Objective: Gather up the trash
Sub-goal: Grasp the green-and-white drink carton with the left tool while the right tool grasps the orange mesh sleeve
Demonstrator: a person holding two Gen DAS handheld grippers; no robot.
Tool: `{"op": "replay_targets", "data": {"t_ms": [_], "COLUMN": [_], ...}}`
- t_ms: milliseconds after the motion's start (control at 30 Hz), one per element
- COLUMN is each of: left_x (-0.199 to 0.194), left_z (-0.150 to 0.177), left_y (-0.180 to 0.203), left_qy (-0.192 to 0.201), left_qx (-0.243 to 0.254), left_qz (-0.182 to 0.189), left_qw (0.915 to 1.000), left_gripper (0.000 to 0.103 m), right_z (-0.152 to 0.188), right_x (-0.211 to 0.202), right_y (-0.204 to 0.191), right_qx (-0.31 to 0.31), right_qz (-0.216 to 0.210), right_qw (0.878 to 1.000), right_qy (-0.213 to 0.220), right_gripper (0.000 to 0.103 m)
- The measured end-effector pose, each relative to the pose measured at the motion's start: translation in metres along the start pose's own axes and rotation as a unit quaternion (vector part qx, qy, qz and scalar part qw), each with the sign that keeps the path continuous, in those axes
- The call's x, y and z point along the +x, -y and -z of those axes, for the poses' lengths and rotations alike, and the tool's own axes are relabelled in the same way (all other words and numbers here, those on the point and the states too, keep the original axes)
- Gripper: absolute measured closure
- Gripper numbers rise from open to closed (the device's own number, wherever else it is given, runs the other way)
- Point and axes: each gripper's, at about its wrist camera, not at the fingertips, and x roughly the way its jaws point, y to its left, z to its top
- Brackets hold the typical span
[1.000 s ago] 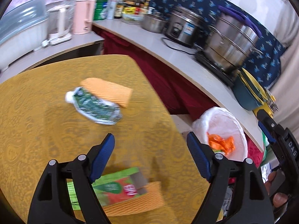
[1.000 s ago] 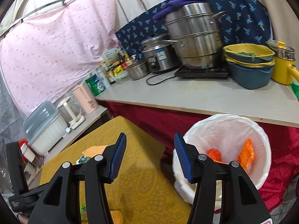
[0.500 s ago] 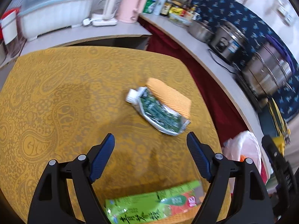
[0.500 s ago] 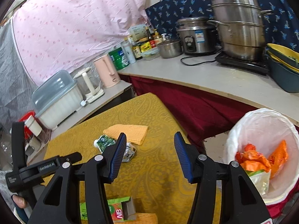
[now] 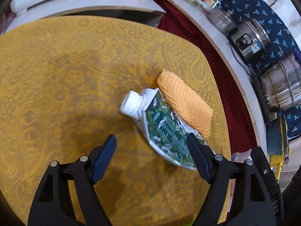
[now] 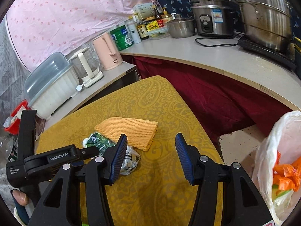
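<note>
Left tool (image 5: 151,151): seen above the surface, angled down; its jaws are closing, with only bare cloth between them; the right pad overlaps the pouch's lower end in view, and contact cannot be told.
Right tool (image 6: 151,155): held at a middling gap, nothing gripped; the yellow cloth is seen between its pads.
Surface (image 5: 56,79): covered in a yellow paisley cloth.
Flattened green-and-white spout pouch (image 5: 163,130): lying on the surface, white cap pointing away from the left tool.
Orange foam net sleeve (image 5: 185,104): lying flat, touching the pouch's far side and partly overlapping it.
Bin with white plastic liner (image 6: 278,150): placed beside the surface at the right, orange wrappers (image 6: 286,173) seen inside.
Counter (image 6: 235,60): loaded with a rice cooker (image 6: 212,17), steel pots and bottles.
Person's hand (image 6: 19,197): seen on the left tool's handle.
</note>
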Motion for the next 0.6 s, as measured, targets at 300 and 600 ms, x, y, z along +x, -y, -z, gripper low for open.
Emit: {"op": "replay_targets", "data": {"t_ms": [300,600], "left_x": [0.013,-0.007], "left_z": [-0.008,-0.014], "left_y": [-0.002,-0.024], "left_qy": [-0.010,0.004], "left_qx": [0.014,0.021], "left_qz": [0.024,0.022], "left_qw": [0.9996,0.9995], "left_gripper": [0.078,0.096], "right_z": [-0.010,-0.001], "right_x": [0.053,0.098], "right_y": [-0.012,-0.036], "right_qx": [-0.024,-0.073], "right_qz": [-0.007,-0.019], "right_qw": [0.999,0.991], "right_qy": [-0.043,-0.108], "right_gripper": [0.051,0.055]}}
